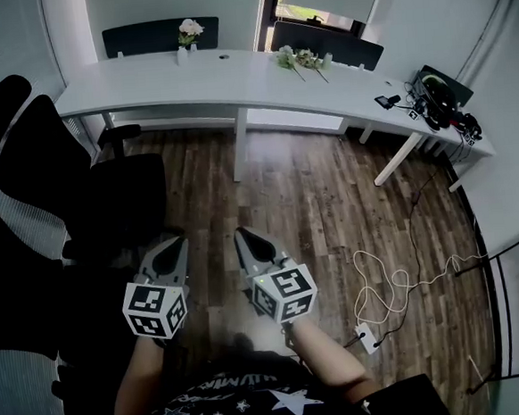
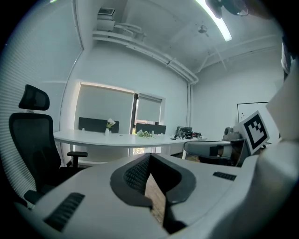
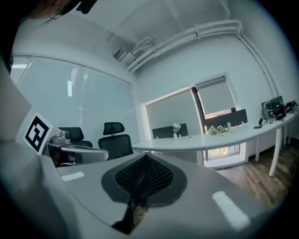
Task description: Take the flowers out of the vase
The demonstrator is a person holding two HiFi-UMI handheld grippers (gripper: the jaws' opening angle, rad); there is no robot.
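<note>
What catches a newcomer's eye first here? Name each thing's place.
Low in the head view, the grey left hand-held gripper and right hand-held gripper point forward, shut and empty, above the dark wooden floor. Beyond, a long white curved desk carries a small white vase of pale flowers and, to its right, loose flowers lying flat.

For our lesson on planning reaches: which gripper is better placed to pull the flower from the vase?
Left, only slightly. The left gripper and right gripper are both shut and empty, far from the table; the vase stands marginally toward the left one's side.
</note>
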